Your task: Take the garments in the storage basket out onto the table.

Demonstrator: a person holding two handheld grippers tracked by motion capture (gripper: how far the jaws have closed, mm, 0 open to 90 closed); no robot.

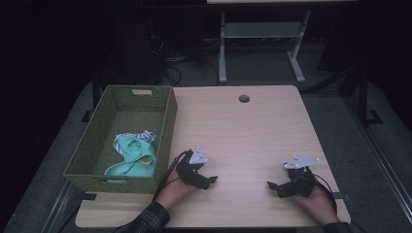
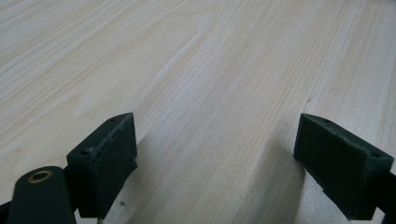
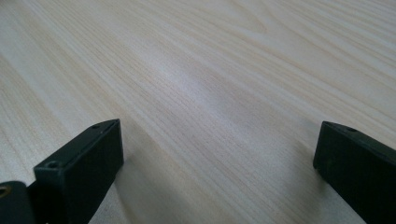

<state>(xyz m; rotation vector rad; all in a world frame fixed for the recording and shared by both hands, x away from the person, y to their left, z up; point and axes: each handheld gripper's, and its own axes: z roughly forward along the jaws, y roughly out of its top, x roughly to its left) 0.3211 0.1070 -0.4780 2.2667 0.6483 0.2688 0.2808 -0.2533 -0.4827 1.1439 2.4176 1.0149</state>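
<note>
An olive woven basket (image 1: 167, 121) stands on the left part of the pale wooden table (image 1: 243, 131). Inside it lies a crumpled mint-green cloth (image 1: 136, 155) with a striped piece. My left gripper (image 1: 210, 182) rests low on the table just right of the basket's near corner, held by a hand in a plaid sleeve. My right gripper (image 1: 273, 187) rests near the table's front right, pointing left toward the other. In the left gripper view the gripper (image 2: 215, 158) stands open over bare wood, and in the right gripper view the gripper (image 3: 219, 172) is open too, with nothing between the jaws.
A round cable hole (image 1: 244, 98) sits near the table's far edge. Behind the table stands a grey metal desk frame (image 1: 260, 34) with cables on a dark floor. Bare wood lies between the two grippers.
</note>
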